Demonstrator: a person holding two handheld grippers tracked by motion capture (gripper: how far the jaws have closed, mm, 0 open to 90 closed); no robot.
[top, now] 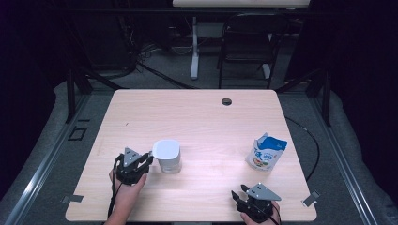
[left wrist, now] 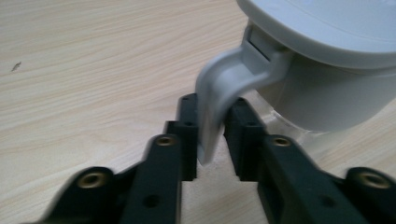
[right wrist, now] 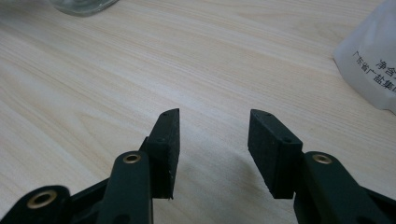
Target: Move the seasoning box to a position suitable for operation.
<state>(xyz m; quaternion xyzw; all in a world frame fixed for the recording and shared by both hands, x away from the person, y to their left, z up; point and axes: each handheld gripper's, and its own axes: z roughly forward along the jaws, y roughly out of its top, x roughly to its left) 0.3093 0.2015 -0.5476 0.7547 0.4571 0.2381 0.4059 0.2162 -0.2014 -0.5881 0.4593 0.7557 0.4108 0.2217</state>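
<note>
We had the jug [top: 167, 155] standing upright on the desk [top: 197, 117], left of centre, its white lid on and a clear base showing below the grey body. It looked to us like stiff, smooth plastic, probably light if empty, and slick on the round wall, so the handle [left wrist: 218, 100] was the place to take it: a flat curved strap that two pads can clamp from either side without slipping.

And that's where our left hand-held gripper [top: 149, 159] was, jaws nearly together around that handle. In the left gripper view the pads [left wrist: 187, 130] sat on both sides of the strap, seemingly touching it, low near its free end. A grip that low might let the jug swing, we judged.

Our right hand-held gripper [top: 238, 193] waited near the desk's front edge, jaws spread and empty, with the pouch [top: 266, 152] well beyond it.
</note>
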